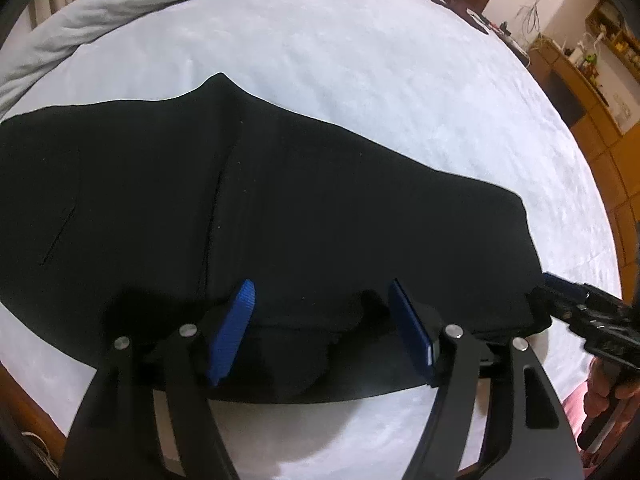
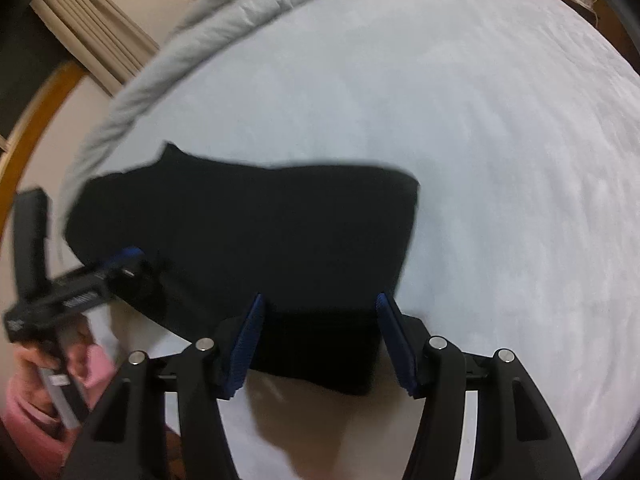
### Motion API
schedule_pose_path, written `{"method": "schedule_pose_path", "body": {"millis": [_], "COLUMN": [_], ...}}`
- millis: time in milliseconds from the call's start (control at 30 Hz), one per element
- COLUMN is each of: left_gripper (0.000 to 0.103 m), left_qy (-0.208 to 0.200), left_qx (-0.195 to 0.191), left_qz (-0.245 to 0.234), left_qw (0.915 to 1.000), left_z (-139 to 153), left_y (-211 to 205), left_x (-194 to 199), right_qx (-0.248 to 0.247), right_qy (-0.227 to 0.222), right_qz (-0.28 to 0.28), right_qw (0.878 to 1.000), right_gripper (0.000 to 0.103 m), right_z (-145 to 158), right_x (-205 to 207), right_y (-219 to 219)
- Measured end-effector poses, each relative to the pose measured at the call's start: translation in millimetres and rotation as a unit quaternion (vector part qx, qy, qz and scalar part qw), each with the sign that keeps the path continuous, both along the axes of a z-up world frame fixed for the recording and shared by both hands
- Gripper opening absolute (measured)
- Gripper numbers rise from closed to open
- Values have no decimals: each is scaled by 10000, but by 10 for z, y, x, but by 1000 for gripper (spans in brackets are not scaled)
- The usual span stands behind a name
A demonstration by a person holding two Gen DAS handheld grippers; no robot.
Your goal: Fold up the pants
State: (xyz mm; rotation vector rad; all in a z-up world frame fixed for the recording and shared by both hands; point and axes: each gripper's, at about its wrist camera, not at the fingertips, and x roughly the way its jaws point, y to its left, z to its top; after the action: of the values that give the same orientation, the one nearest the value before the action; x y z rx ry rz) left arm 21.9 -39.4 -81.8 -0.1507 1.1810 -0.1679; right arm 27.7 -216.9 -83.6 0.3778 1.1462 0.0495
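Black pants lie folded lengthwise on a pale bed sheet, and also show in the right wrist view. My left gripper is open, its blue pads astride the pants' near edge, which bunches up between them. My right gripper is open over the near right corner of the pants. The right gripper shows at the pants' right end in the left view. The left gripper shows at the pants' left side in the right view.
A grey duvet is bunched along the far edge of the bed. Wooden shelves and furniture stand at the right. A wooden bed frame runs along the near left. A curtain hangs at the left.
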Motion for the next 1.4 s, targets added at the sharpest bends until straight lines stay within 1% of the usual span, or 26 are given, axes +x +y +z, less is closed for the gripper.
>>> {"method": "schedule_pose_path", "body": {"millis": [67,167,267,333,367,500,567,600,633,667,700,733,767,800,867,900,933,1000,1067,1133,1167,1200,1233,1267,1300,1400], "left_gripper": [69,69,69,70,70,76,76,76,76,76,77,77,77,77,77,77,79,80,81,83,83,83,83,83,83,83], "left_qy": [-15,-43,-72,-90,-100,-127,-127,-122,-120,-115,-111,-109,-108,-94,-70,-85,-121,-161,-182,-256,-282,-284,-271,-244,-197,-215], "left_qx": [79,17,-73,-66,-48,16,53,70,75,77,75,65,34,-66,-254,-292,-252,-58,168,354,436,417,355,263,136,-188], "left_qz": [-39,-17,13,-8,-16,-46,-67,-81,-86,-83,-73,-57,-41,-36,-69,-104,-162,-250,-349,-513,-591,-606,-602,-583,-533,-296], "left_qw": [10000,10000,9999,9999,9999,9999,9999,9999,9999,9999,9999,9999,9999,9999,9996,9995,9995,9995,9991,9977,9969,9969,9972,9977,9983,9992], "left_z": [-18,-3,21,-2,-14,-33,-36,-41,-43,-44,-40,-34,-28,-22,-9,4,7,-35,-96,-120,-120,-110,-96,-73,-37,93], "left_y": [-8,8,38,12,30,-25,-42,-45,-46,-46,-47,-53,-62,-76,-127,-172,-220,-293,-356,-410,-428,-420,-400,-371,-323,-191], "left_x": [1,7,-10,-10,-39,-28,-28,-24,-20,-17,-12,-9,-6,-3,-5,-16,-28,-42,-56,-81,-98,-103,-102,-98,-89,-93], "right_qx": [221,737,909,1118,1304,1679,1916,1921,1931,1934,1957,2036,2147,2125,1854,1835,1845,1596,1341,1480,1561,1559,1470,1291,1088,751], "right_qy": [87,57,65,126,175,214,186,177,156,52,-54,-156,-301,-399,-504,-479,-431,-223,184,302,263,213,180,169,120,-173], "right_qz": [-108,-319,-403,-422,-423,-278,-239,-250,-211,-156,-127,-114,-113,-110,-77,-95,-116,-136,-212,-353,-400,-377,-357,-360,-365,-352], "right_qw": [9997,9968,9950,9928,9904,9852,9810,9809,9808,9810,9806,9789,9761,9763,9813,9818,9818,9868,9906,9879,9866,9868,9883,9908,9933,9964], "right_gripper": [63,63,65,68,68,67,55,53,43,36,24,18,16,16,15,15,15,15,15,17,17,20,28,34,37,37], "right_z": [-119,-119,-120,-168,-206,-307,-348,-353,-347,-310,-260,-204,-126,-46,125,164,168,59,-209,-371,-368,-332,-284,-213,-125,160], "right_x": [-19,-83,-160,-179,-160,-88,-29,-10,3,-1,-19,-42,-68,-98,-151,-170,-176,-154,-95,-77,-92,-110,-136,-165,-196,-260], "right_y": [-64,-206,-343,-418,-435,-432,-405,-403,-398,-405,-430,-464,-499,-531,-562,-579,-588,-547,-488,-488,-505,-513,-512,-515,-520,-561]}}
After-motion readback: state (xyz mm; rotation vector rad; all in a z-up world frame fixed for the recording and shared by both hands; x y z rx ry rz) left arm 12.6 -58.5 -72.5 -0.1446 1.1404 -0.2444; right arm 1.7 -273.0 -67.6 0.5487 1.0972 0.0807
